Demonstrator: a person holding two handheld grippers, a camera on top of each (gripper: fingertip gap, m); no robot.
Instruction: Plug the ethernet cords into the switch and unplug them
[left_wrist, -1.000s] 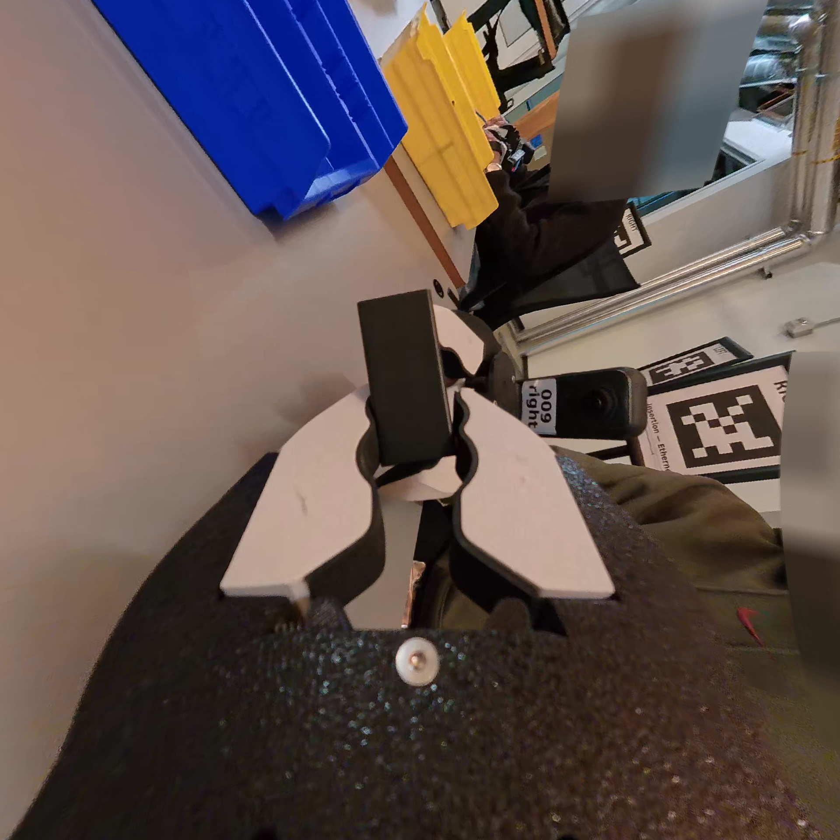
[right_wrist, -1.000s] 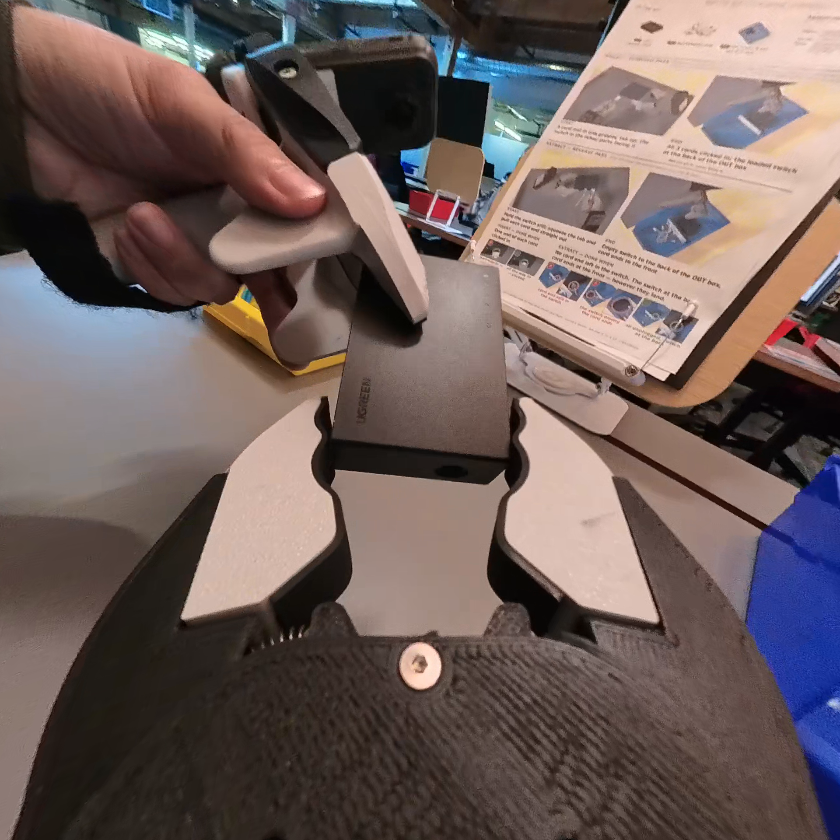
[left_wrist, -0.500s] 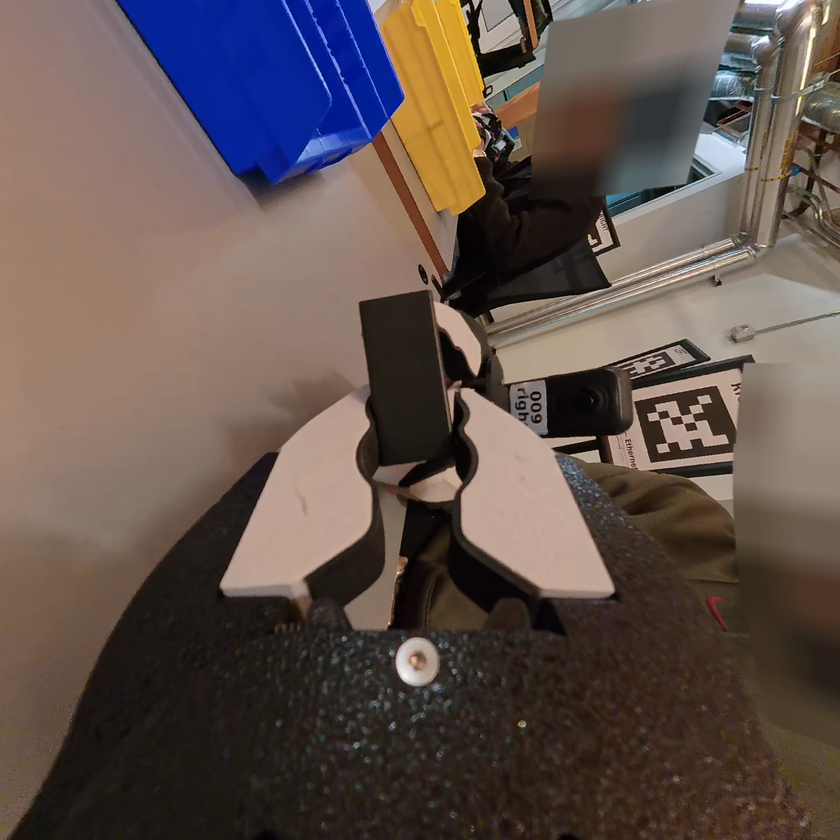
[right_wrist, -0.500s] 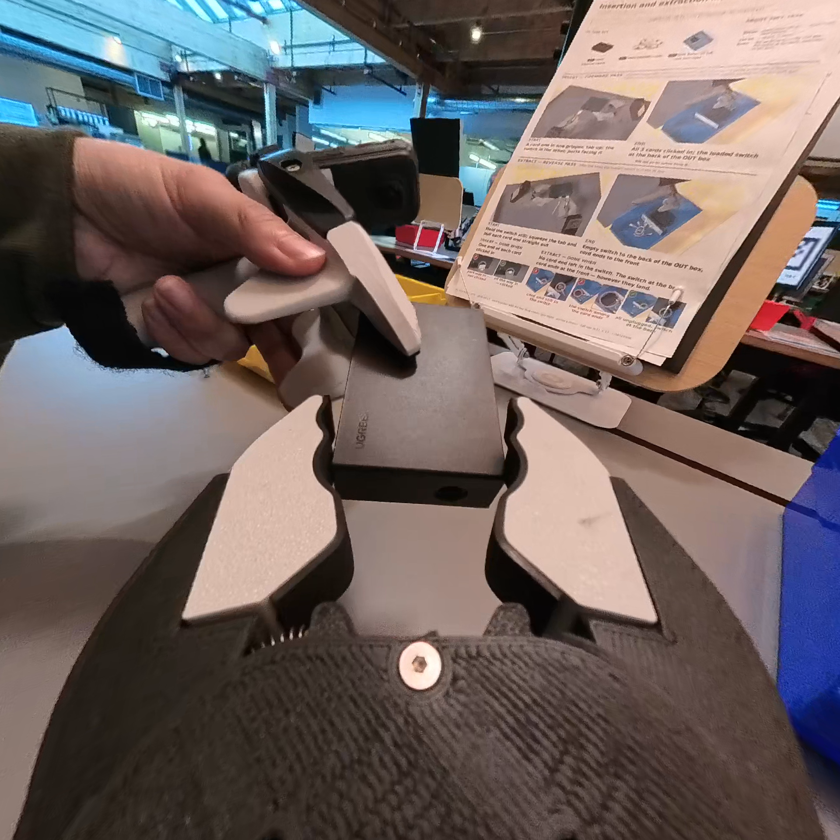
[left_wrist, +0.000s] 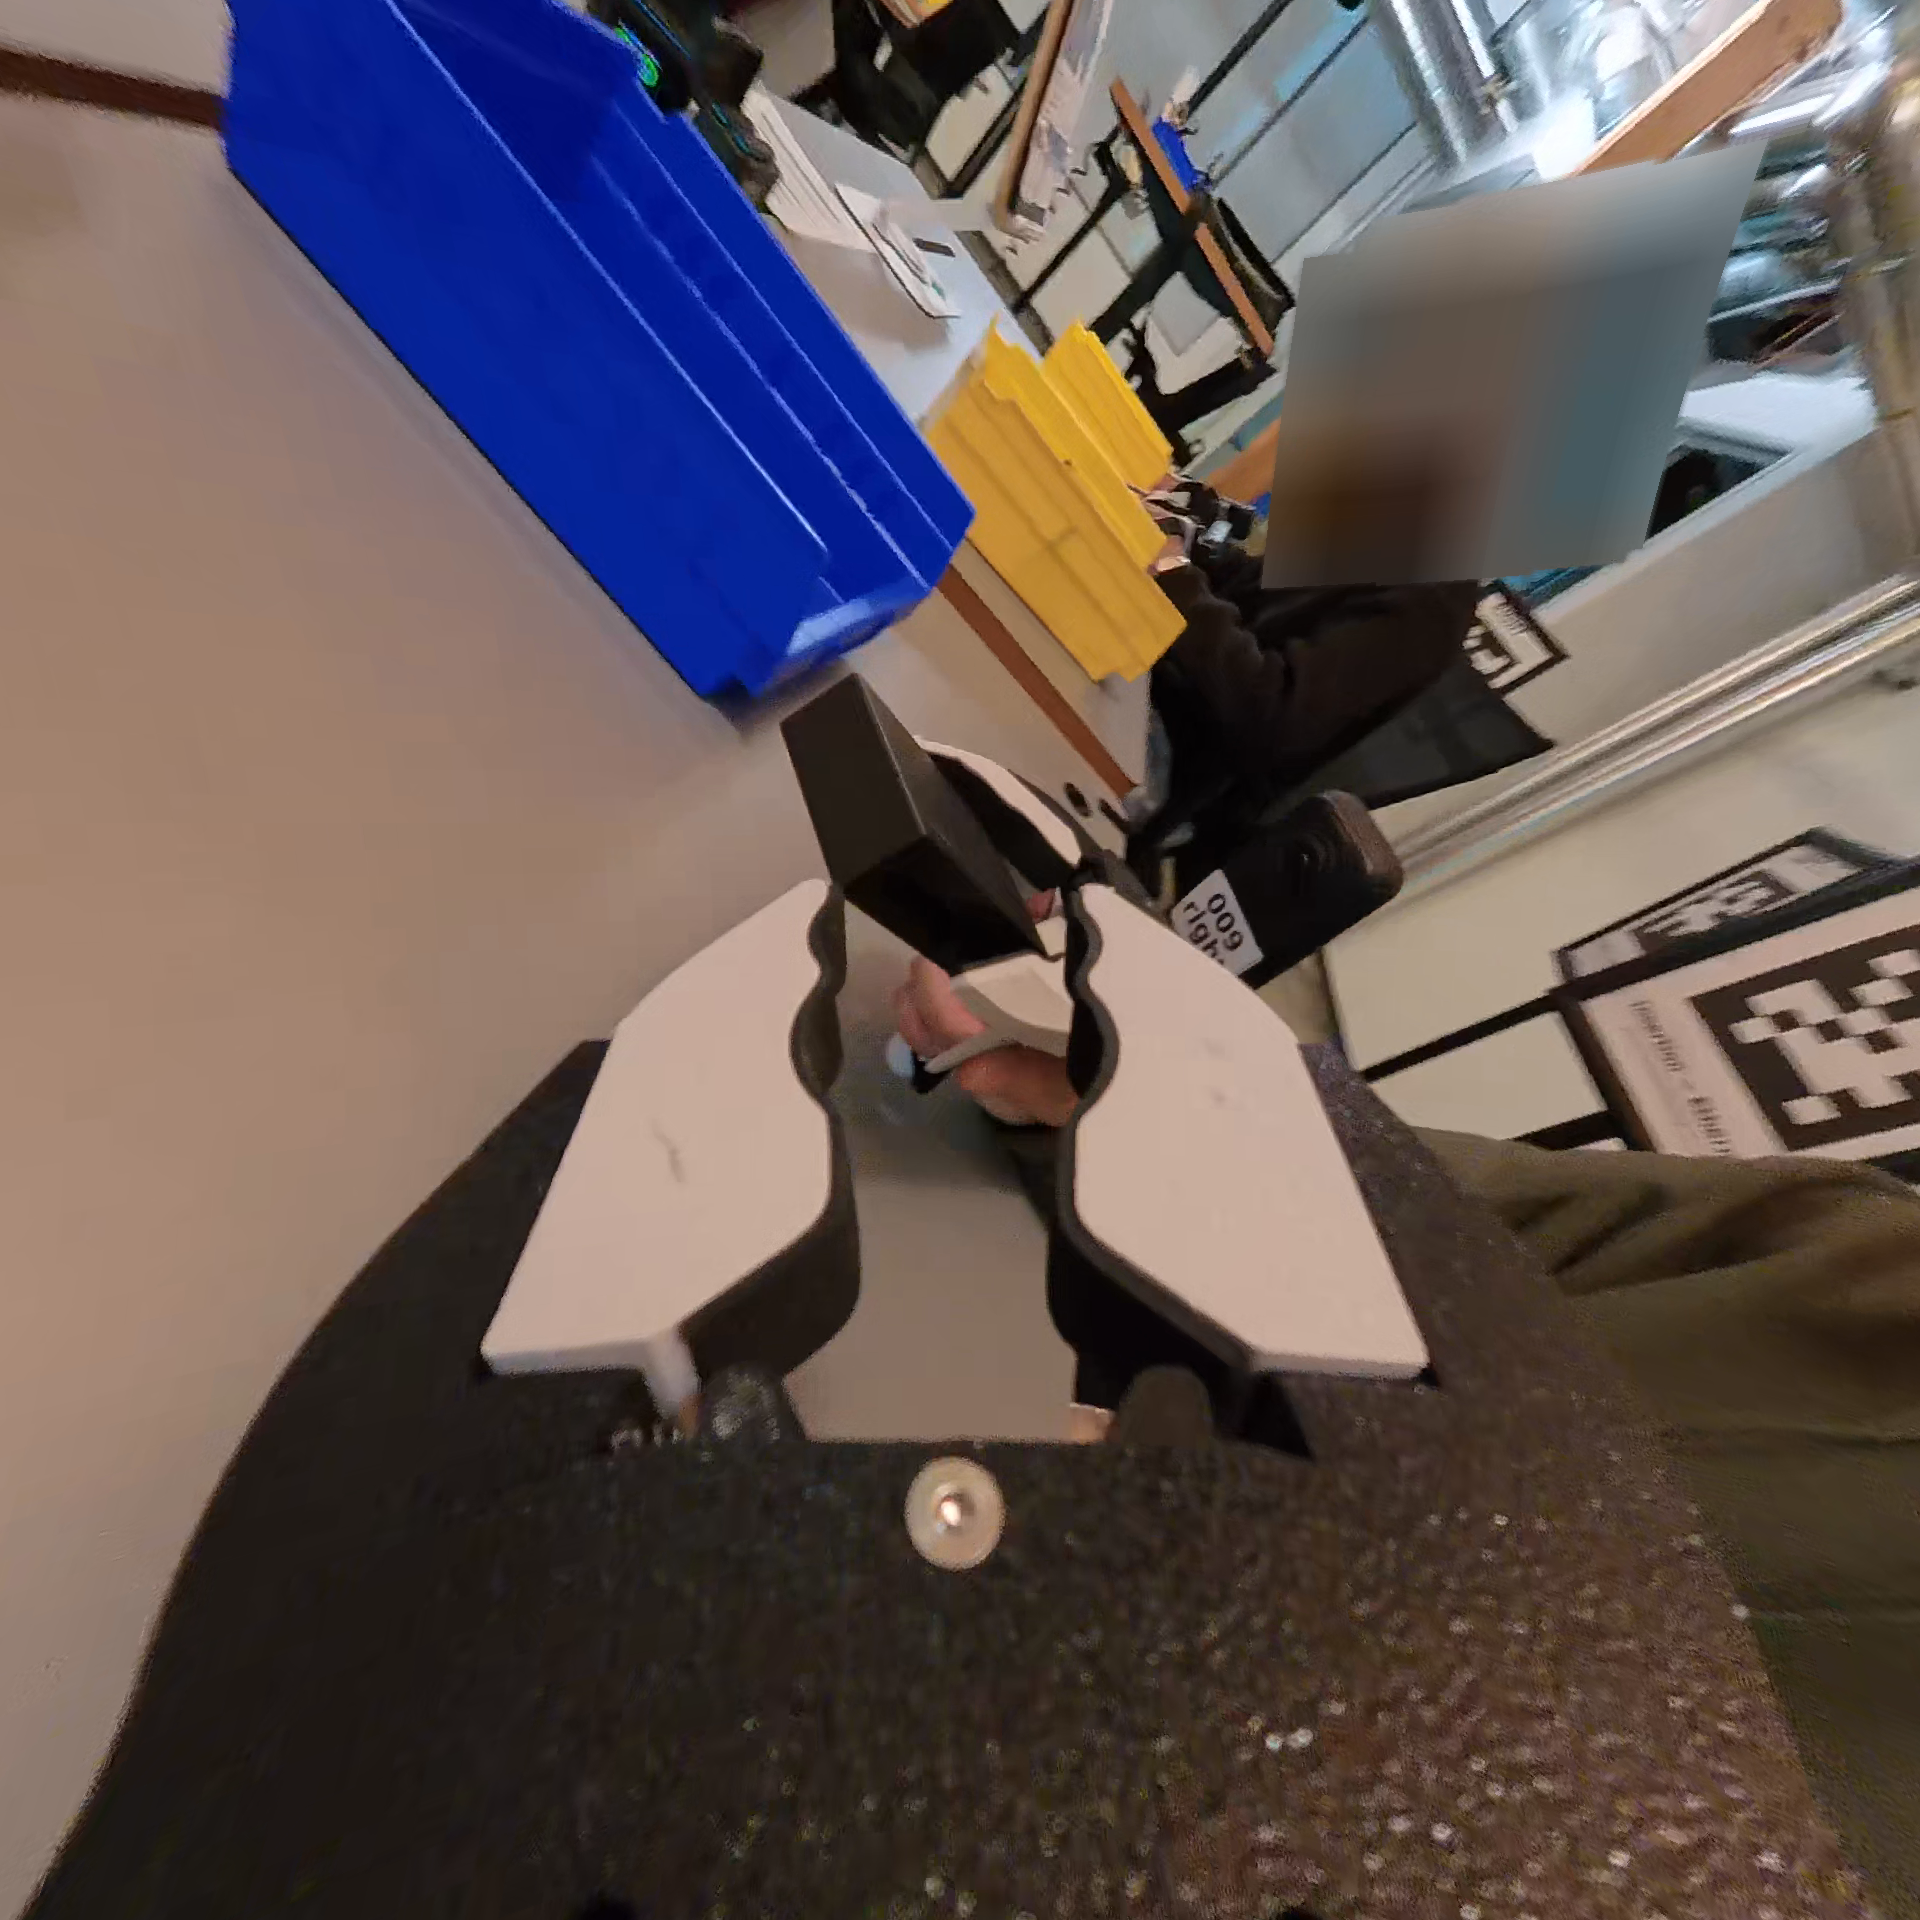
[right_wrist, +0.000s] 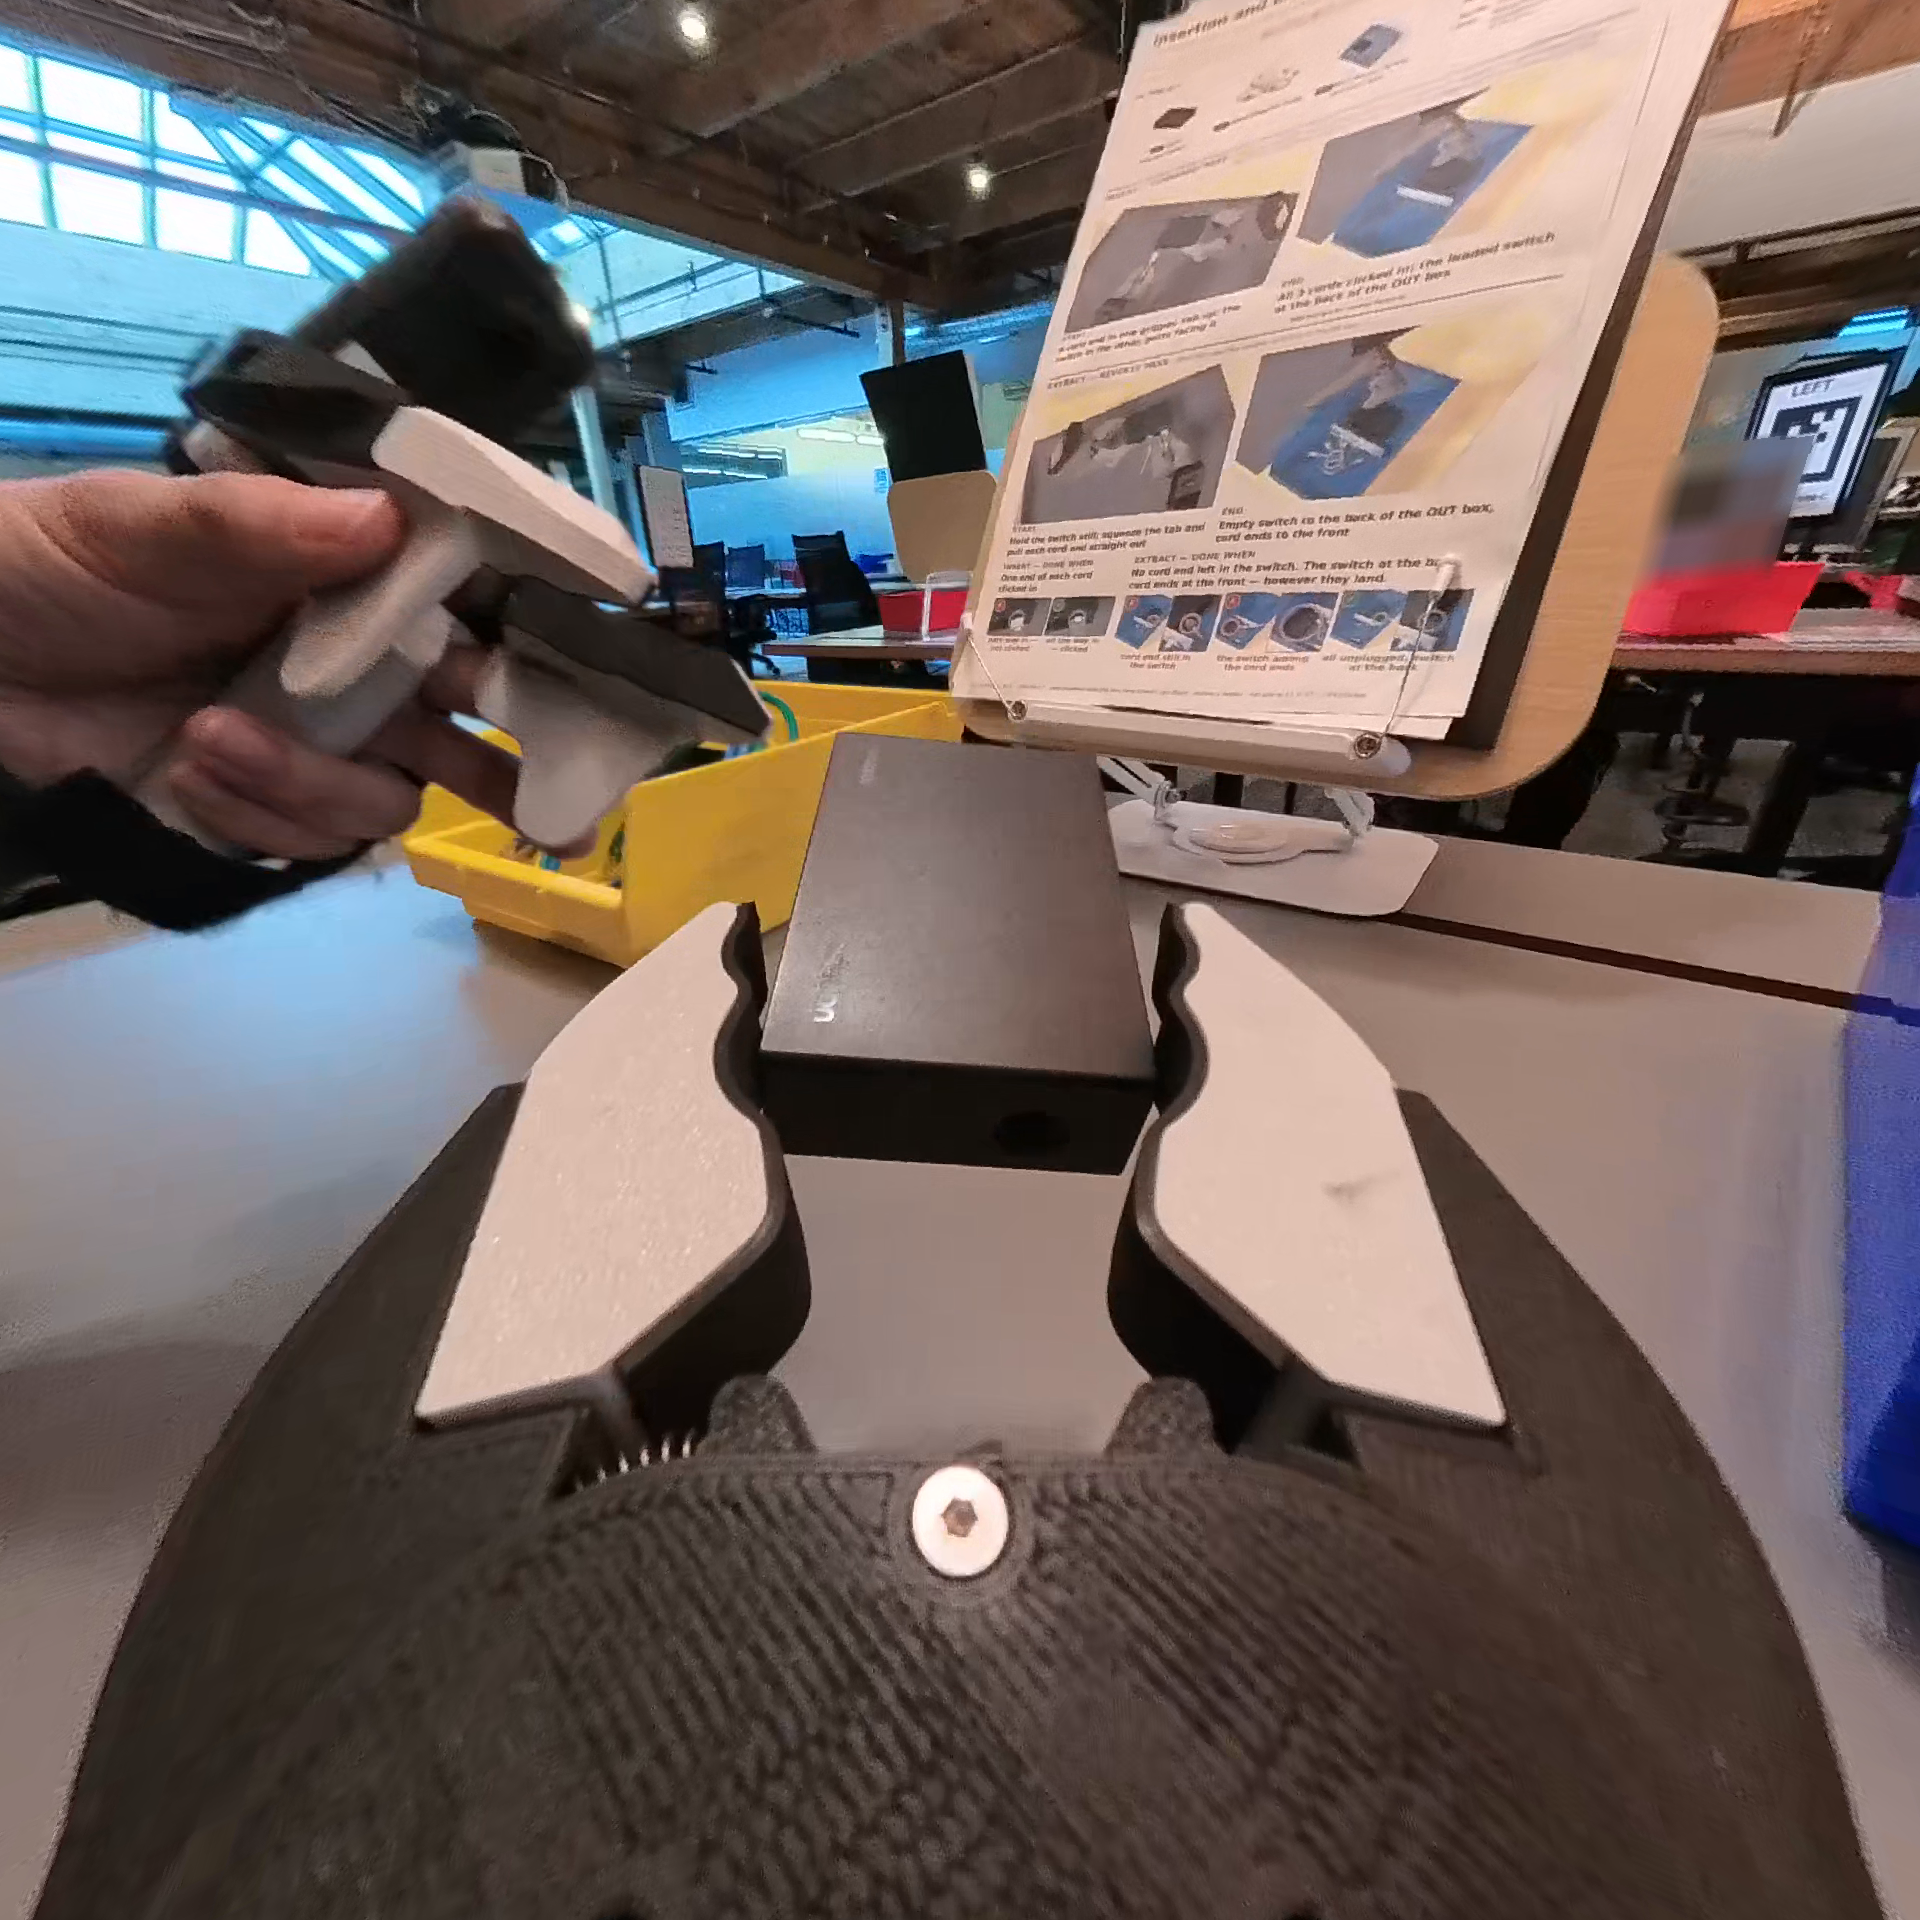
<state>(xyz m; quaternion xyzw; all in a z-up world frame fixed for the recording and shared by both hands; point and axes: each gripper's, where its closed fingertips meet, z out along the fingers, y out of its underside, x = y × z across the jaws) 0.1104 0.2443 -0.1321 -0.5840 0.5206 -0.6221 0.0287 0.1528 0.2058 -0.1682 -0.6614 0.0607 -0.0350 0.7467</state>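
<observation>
The black switch (right_wrist: 956, 935) is a flat box held level above the table, with the jaws of my right gripper (right_wrist: 958, 920) shut on its two sides. My left gripper (left_wrist: 951, 904) is open and empty. In the right wrist view it (right_wrist: 675, 655) is held by a hand to the upper left of the switch, clear of it. In the left wrist view the switch (left_wrist: 904, 842) stands just past my open fingertips, with the right gripper's white fingers (left_wrist: 1013, 1003) on it. A bit of green cord (right_wrist: 774, 707) shows in the yellow bin; the switch's ports are hidden.
A yellow bin (right_wrist: 665, 862) stands behind the switch on the grey table (right_wrist: 260, 1091). A blue bin (left_wrist: 582, 343) lies at the right edge of the right wrist view. An instruction sheet on a stand (right_wrist: 1299, 416) is behind. A marker board (left_wrist: 1787, 1029) and a seated person (left_wrist: 1299, 665) are nearby.
My left gripper has opened, let go of the switch's far end and pulled away to the left. My right gripper still holds the switch, now lower and more level.
</observation>
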